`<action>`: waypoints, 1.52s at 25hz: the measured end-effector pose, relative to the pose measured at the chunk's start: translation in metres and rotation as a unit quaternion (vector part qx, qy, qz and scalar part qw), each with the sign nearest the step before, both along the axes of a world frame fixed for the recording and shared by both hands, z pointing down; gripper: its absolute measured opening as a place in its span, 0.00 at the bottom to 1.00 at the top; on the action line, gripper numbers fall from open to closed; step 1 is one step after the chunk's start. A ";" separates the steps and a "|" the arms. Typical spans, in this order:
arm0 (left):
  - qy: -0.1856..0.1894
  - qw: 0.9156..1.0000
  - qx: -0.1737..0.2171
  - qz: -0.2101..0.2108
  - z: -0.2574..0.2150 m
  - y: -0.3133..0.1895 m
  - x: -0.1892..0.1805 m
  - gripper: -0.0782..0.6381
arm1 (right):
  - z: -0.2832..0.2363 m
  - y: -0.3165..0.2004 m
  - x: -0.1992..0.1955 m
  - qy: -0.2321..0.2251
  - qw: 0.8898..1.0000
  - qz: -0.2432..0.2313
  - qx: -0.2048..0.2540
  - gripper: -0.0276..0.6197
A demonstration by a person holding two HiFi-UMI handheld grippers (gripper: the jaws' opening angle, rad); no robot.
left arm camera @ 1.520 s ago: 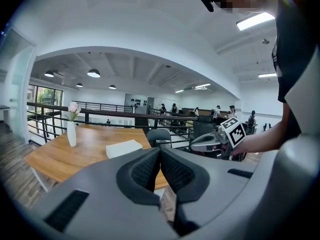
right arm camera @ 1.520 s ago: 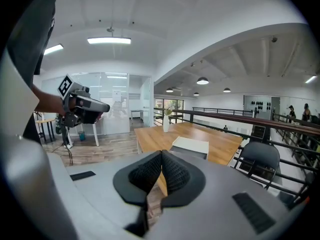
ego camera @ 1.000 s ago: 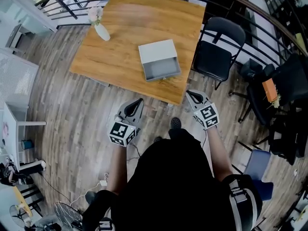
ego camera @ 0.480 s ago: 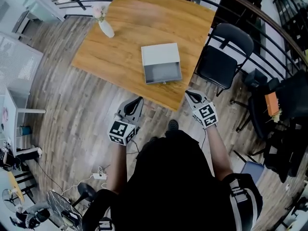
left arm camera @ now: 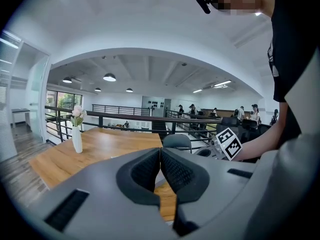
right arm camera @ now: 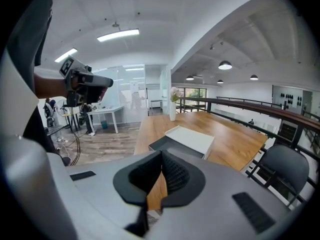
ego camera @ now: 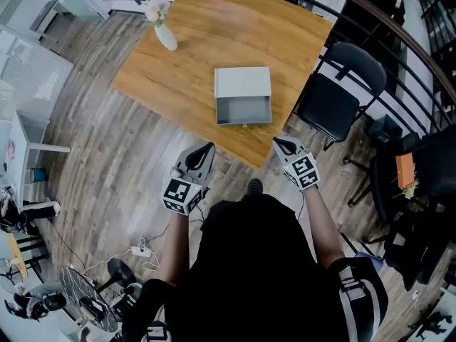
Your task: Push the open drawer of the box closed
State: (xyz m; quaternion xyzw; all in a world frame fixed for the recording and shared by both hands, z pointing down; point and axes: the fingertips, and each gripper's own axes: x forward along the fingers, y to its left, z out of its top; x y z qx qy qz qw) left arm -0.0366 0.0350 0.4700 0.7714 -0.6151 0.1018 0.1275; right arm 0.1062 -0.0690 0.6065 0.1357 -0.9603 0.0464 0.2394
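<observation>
Bench and its load are sitting slightly further right in the head view than a second ago, and the box is now lying squarer to the person. The drawer is staying just as far out. Both tongs are keeping their places short of the bench's near edge, apart from it.

From the left, a white vase of pale flowers is standing near the bench's far left corner. The left tongs are hovering over the wooden floor. The box is resting mid-bench with its open drawer facing the person, the right tongs are hovering near the drawer's front, and a black chair is standing just beside the bench's right edge.

Only the head view is showing the drawer's grey inside from above. The left gripper view is showing the left tongs pressed together on nothing, with the vase at left and the right tongs' marker cube at right. The right gripper view is showing the right tongs meeting at their tips, gripping nothing. Beyond them the box is showing from the side, its dark drawer jutting out.
</observation>
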 end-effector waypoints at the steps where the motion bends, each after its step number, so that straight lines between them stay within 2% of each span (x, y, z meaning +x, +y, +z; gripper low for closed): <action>1: 0.000 1.000 0.000 -0.003 0.001 -0.002 0.002 0.14 | 0.004 0.000 0.000 0.001 1.000 -0.004 -0.003 0.07; 8: 0.006 1.000 -0.005 -0.014 0.012 -0.014 0.010 0.14 | 0.031 -0.014 -0.006 0.019 0.999 -0.030 -0.015 0.07; 15: 0.012 0.999 -0.006 -0.029 0.013 -0.017 -0.006 0.14 | 0.043 -0.014 -0.027 0.019 0.999 -0.039 -0.031 0.07; 22: 0.014 1.000 -0.004 -0.010 0.014 -0.037 -0.013 0.14 | 0.061 -0.019 -0.040 0.027 0.998 -0.029 -0.052 0.07; 38: 0.024 0.999 -0.005 0.032 0.017 -0.091 -0.087 0.14 | 0.103 -0.034 -0.096 0.049 0.993 0.020 -0.110 0.07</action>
